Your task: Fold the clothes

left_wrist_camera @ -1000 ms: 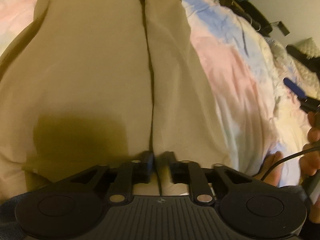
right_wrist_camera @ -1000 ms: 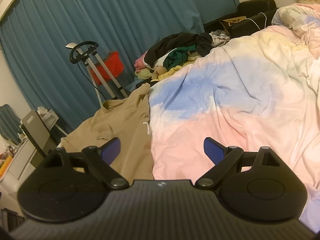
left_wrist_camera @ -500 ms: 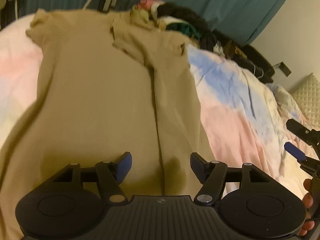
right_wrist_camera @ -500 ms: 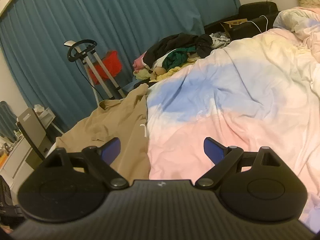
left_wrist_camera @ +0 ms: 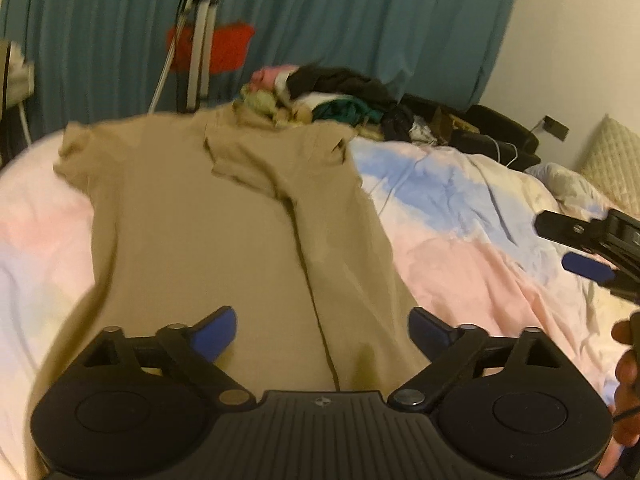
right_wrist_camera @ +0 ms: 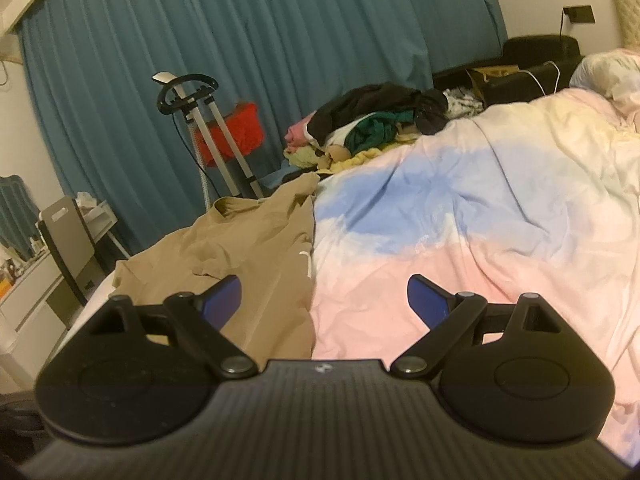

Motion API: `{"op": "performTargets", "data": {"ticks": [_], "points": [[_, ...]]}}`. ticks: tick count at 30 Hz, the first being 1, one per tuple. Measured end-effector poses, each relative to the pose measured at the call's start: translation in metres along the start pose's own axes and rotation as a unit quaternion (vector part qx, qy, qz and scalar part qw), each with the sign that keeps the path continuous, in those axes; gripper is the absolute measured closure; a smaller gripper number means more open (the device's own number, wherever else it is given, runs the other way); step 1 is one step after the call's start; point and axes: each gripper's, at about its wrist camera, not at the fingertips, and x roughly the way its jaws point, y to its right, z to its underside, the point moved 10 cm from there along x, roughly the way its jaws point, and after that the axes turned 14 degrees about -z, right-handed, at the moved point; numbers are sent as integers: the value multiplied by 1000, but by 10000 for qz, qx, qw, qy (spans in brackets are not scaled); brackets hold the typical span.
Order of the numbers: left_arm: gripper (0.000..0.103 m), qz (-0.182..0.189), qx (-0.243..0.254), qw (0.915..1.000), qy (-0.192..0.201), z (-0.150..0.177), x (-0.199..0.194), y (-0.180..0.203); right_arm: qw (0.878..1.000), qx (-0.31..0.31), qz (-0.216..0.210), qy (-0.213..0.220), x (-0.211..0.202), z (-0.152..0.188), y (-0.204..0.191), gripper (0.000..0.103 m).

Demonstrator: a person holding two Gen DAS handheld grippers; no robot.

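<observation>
A tan T-shirt [left_wrist_camera: 224, 240] lies flat on the pastel bedcover [left_wrist_camera: 460, 216], its right side folded inward along a dark lengthwise edge. My left gripper [left_wrist_camera: 322, 330] hovers over the shirt's near hem, its jaws opening wide, with nothing between the blue pads. In the right wrist view the same tan T-shirt [right_wrist_camera: 256, 256] lies at the left on the bedcover [right_wrist_camera: 480, 220]. My right gripper [right_wrist_camera: 324, 300] stands open above the shirt's edge and the pink cover, holding nothing. It also shows at the right edge of the left wrist view as the right gripper [left_wrist_camera: 588, 252].
A heap of mixed clothes [right_wrist_camera: 376, 128] sits at the bed's far end, also seen as the clothes heap [left_wrist_camera: 332, 100]. A metal stand with a red item [right_wrist_camera: 224, 136] stands before teal curtains [right_wrist_camera: 280, 40]. A small desk [right_wrist_camera: 60, 248] is at the left. A hand [left_wrist_camera: 626, 380] shows at right.
My left gripper let go of the shirt's hem, opened wide, rose and tipped up, bringing the whole shirt and curtains into view. The right gripper stayed open and drifted slightly.
</observation>
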Motion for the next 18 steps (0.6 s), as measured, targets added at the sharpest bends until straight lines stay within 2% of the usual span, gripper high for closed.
{"op": "performTargets", "data": {"ticks": [3, 8, 13, 15, 18], "points": [[3, -74, 188, 9994, 271, 0, -14, 4, 9999, -126, 16, 52, -1, 1, -5, 12], [1, -290, 264, 9982, 455, 0, -28, 0, 9992, -363, 47, 163, -3, 3, -15, 12], [1, -481, 557, 9971, 211, 2, -26, -16, 9982, -528, 8, 276, -6, 7, -26, 12], [1, -505, 401, 9979, 76, -3, -24, -30, 9981, -535, -52, 293, -6, 8, -31, 12], [1, -469, -124, 9983, -322, -9, -15, -59, 9979, -556, -120, 315, -5, 10, -36, 12]]}}
